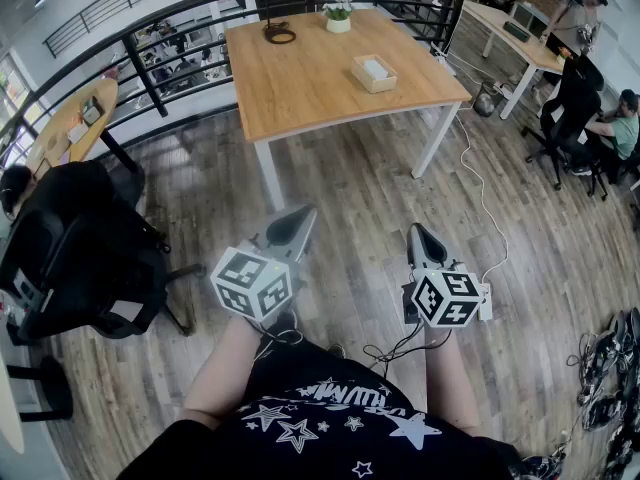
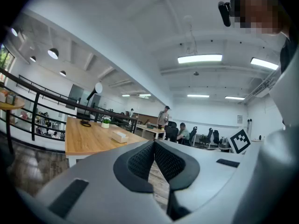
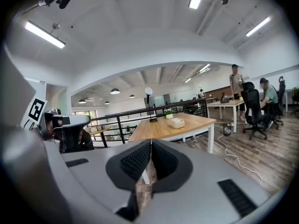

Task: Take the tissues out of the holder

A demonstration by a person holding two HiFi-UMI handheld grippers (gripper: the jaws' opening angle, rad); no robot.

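- Far across the wood floor, on the light wooden table (image 1: 330,78), sits the tissue holder (image 1: 374,72), a shallow pale box near the table's right edge. It is well apart from both grippers.
- Tissues (image 1: 376,67) show only as a whitish patch in the holder's open top. At this range I cannot tell how many there are or how they lie.
- Both gripper views show the holder as a small pale block on the tabletop, too small for any detail.
- Left gripper (image 1: 295,226): its own view shows the two dark ribbed pads meeting at the tips with nothing between them, so it is closed and empty.
- Right gripper (image 1: 420,238): its pads are likewise pressed together at the tips, with only floor showing through the slit below. It is closed on nothing.
- Both grippers are held low over the floor in front of the person's body and point toward the table.
- Each marker cube covers the hand behind it, so only the forearms show.
- A small potted plant (image 1: 339,16) and a dark ring-shaped object (image 1: 279,34) stand at the table's far edge. What the ring belongs to is unclear from the head view.
- A black office chair (image 1: 80,258) is cut off by the left edge of the head view.
- A white cable (image 1: 482,193) trails across the floor from the table's right side.
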